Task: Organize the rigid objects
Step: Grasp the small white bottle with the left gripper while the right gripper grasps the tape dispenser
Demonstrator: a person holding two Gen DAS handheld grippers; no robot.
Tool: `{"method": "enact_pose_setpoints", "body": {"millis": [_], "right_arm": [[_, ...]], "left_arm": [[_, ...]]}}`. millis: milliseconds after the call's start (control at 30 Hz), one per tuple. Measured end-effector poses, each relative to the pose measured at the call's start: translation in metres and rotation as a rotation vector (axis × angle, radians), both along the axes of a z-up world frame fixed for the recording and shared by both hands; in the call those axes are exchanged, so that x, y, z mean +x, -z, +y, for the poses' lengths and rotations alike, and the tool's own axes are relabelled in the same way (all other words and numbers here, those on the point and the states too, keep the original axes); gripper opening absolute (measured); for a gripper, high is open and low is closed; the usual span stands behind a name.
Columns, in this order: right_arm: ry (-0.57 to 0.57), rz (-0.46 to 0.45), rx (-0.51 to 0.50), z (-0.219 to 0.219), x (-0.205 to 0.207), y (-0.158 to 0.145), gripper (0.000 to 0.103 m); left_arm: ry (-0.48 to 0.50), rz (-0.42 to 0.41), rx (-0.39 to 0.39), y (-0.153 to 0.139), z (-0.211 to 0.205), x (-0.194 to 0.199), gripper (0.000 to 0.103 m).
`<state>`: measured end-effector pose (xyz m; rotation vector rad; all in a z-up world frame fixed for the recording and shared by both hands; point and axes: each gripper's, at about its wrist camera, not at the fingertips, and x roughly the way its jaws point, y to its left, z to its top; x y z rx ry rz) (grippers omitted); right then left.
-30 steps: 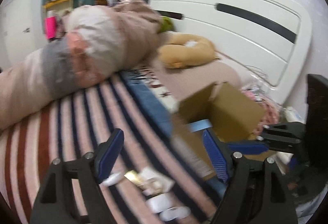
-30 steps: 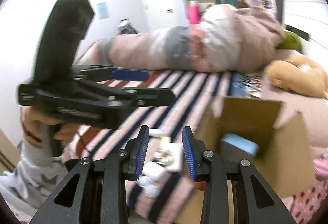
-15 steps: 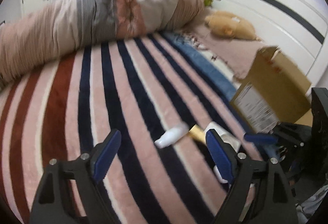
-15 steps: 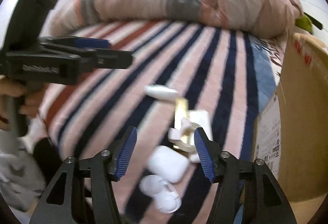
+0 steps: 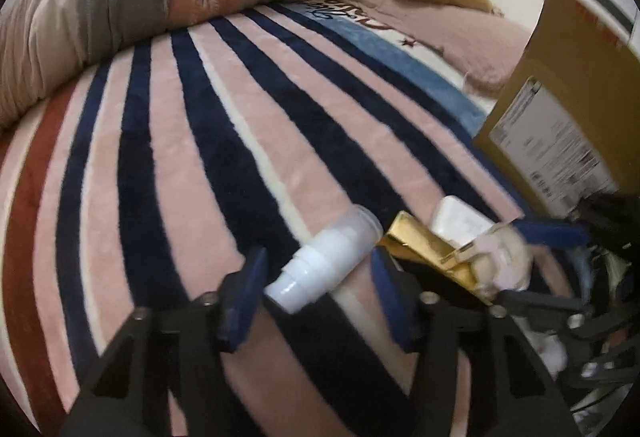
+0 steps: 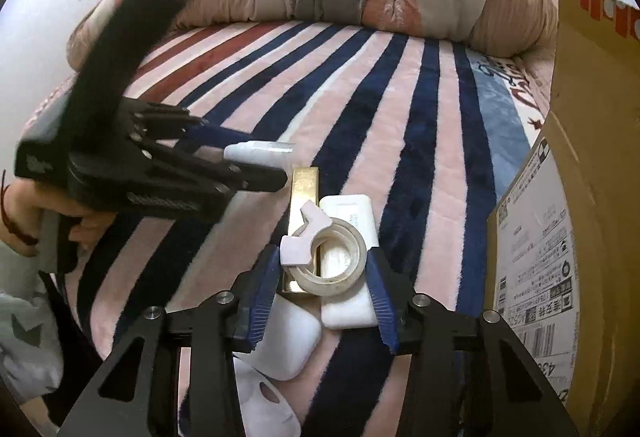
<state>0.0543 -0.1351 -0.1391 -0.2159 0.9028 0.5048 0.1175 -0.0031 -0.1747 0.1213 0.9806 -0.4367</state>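
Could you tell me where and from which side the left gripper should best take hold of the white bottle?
Probably across its wide clear-capped body. The bottle lies on its side on the blanket, narrow end toward the left gripper, whose open fingers already flank it. Come along its axis and close on the body, where it is widest; the gold box crowds the right.

Plush striped blanket (image 5: 168, 165), glossy gold bar (image 5: 430, 249), matt cardboard box (image 6: 592, 141), smooth plastic bottle (image 5: 324, 265)

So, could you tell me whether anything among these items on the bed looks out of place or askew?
Yes: the white tape roll with its pink dispenser sits tilted atop the gold rectangular box and the white flat case, stacked rather than resting flat. The small white bottle lies on its side.
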Motion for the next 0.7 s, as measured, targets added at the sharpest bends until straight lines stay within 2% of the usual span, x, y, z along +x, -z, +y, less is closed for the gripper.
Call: {"method": "enact_pose_setpoints", "body": {"millis": [67,133,433,533,700], "right_arm": [[-0.001,0.002,-0.001,0.0,0.002,0.0,0.04],[-0.003,-0.001,0.0,0.001,0.002,0.0,0.04],[-0.011,-0.021,0.021,0.003,-0.002,-0.011,0.039],[-0.03,-0.036,0.029,0.007,-0.006,-0.021,0.039],[-0.069,-0.089,0.076,0.012,-0.02,-0.053,0.039]], "left_arm": [[-0.012,-0.005,-0.005,-0.001,0.001,0.0,0.03],[-0.018,0.001,-0.012,0.0,0.003,0.001,0.023],[-0.037,-0.004,-0.035,-0.009,0.013,-0.01,0.023],[-0.062,-0.022,-0.034,-0.024,0.02,-0.017,0.023],[-0.099,-0.092,-0.051,-0.071,0.032,-0.039,0.023]]}}
